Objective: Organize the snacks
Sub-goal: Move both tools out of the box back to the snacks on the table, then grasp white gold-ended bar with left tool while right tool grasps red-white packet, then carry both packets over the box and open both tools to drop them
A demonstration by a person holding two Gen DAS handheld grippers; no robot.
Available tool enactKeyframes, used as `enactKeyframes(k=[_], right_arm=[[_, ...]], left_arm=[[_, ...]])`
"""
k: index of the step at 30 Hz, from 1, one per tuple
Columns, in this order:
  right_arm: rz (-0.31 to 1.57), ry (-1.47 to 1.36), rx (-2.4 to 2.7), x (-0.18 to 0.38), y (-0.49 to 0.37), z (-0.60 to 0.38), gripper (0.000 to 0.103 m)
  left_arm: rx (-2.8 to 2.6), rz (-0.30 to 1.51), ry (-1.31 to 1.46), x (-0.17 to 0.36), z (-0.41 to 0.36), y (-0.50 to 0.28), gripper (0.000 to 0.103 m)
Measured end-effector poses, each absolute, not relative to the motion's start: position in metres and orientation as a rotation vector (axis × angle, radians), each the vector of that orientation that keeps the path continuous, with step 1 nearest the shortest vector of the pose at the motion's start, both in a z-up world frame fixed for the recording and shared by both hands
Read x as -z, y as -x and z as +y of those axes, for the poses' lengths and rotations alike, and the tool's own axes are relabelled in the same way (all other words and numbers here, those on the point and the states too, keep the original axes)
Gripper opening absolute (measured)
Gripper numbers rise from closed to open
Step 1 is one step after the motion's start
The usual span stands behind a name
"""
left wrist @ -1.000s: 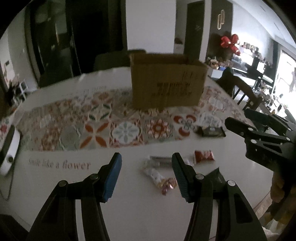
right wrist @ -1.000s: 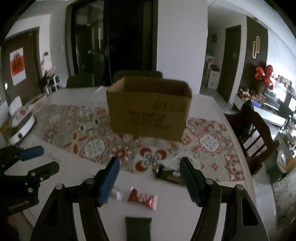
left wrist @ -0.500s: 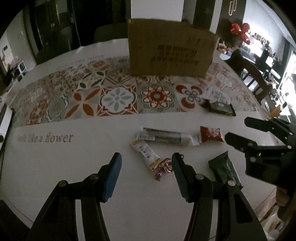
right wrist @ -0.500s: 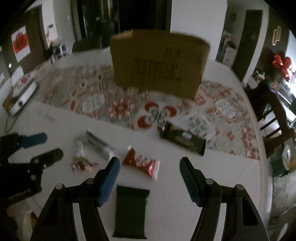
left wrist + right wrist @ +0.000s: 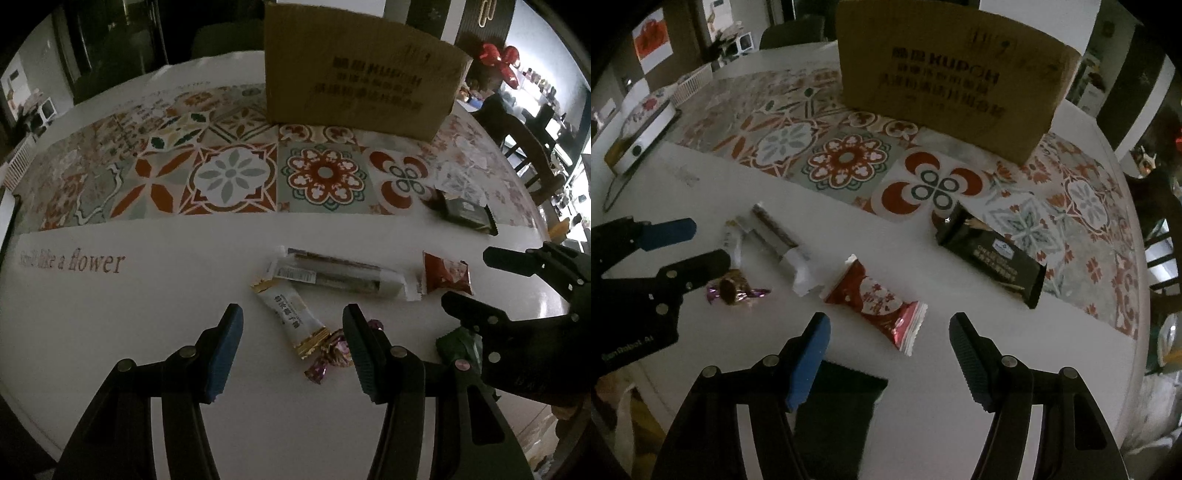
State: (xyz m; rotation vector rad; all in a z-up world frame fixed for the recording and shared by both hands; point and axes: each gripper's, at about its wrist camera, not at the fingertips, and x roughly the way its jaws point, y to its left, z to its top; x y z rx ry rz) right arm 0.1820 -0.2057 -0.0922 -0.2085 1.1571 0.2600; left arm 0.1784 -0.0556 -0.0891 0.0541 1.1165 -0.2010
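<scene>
Clearly the picking-up has yet to start: both claws, left claw (image 5: 291,352) and right claw (image 5: 888,356), gape empty above snacks (image 5: 875,299) lying loose before the cardboard box (image 5: 953,74) (nothing boxed visibly). Next: lower, pinch one packet.

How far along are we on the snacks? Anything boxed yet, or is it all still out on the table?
Nothing looks done: I can't see inside the cardboard box. In hand: nothing; the left tool and right tool are both open above the table. Left: the white bar, purple candy, long clear packet, red packet, black packet and dark green packet.
</scene>
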Motion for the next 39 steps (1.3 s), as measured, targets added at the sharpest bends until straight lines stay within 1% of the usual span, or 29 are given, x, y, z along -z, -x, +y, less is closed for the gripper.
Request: enactKeyframes(k=[7, 9, 10, 11, 12, 14, 16, 17, 19, 21, 22, 24, 30, 39], right_arm=[[1.154, 0.271, -0.288, 0.099, -0.19, -0.198, 0.067], [1.15, 0.281, -0.292, 0.1, -0.192, -0.197, 0.066], [1.151, 0.286, -0.294, 0.101, -0.193, -0.196, 0.064], [1.154, 0.285, -0.297, 0.102, -0.194, -0.197, 0.059], [1.159, 0.281, -0.3, 0.103, -0.195, -0.197, 0.057], [1.17, 0.266, -0.301, 0.105, -0.196, -0.197, 0.046], [1.17, 0.25, -0.304, 0.106, -0.194, -0.198, 0.04], [1.169, 0.244, -0.302, 0.105, -0.193, -0.198, 0.035], [1.161, 0.235, -0.292, 0.105, -0.191, -0.198, 0.034], [1.149, 0.222, -0.278, 0.104, -0.188, -0.198, 0.03], [1.147, 0.213, -0.271, 0.104, -0.188, -0.198, 0.025], [1.14, 0.188, -0.254, 0.101, -0.186, -0.2, 0.025], [1.098, 0.134, -0.224, 0.092, -0.18, -0.203, 0.025], [1.029, 0.073, -0.193, 0.07, -0.171, -0.205, 0.025]], left_arm=[[0.201, 1.153, -0.026, 0.101, -0.057, -0.187, 0.054], [0.202, 1.158, -0.025, 0.103, -0.057, -0.188, 0.052], [0.204, 1.161, -0.023, 0.104, -0.057, -0.189, 0.051], [0.209, 1.162, -0.021, 0.104, -0.058, -0.189, 0.049], [0.21, 1.167, -0.02, 0.105, -0.058, -0.19, 0.046], [0.219, 1.171, -0.011, 0.107, -0.057, -0.19, 0.041], [0.216, 1.166, -0.021, 0.107, -0.058, -0.19, 0.036], [0.218, 1.163, -0.021, 0.107, -0.057, -0.19, 0.032], [0.222, 1.161, -0.018, 0.107, -0.057, -0.189, 0.029], [0.223, 1.157, -0.014, 0.108, -0.055, -0.188, 0.023], [0.225, 1.157, -0.013, 0.107, -0.054, -0.188, 0.023], [0.229, 1.155, -0.015, 0.107, -0.054, -0.187, 0.021], [0.243, 1.133, -0.019, 0.102, -0.053, -0.18, 0.02], [0.264, 1.049, -0.015, 0.072, -0.049, -0.17, 0.02]])
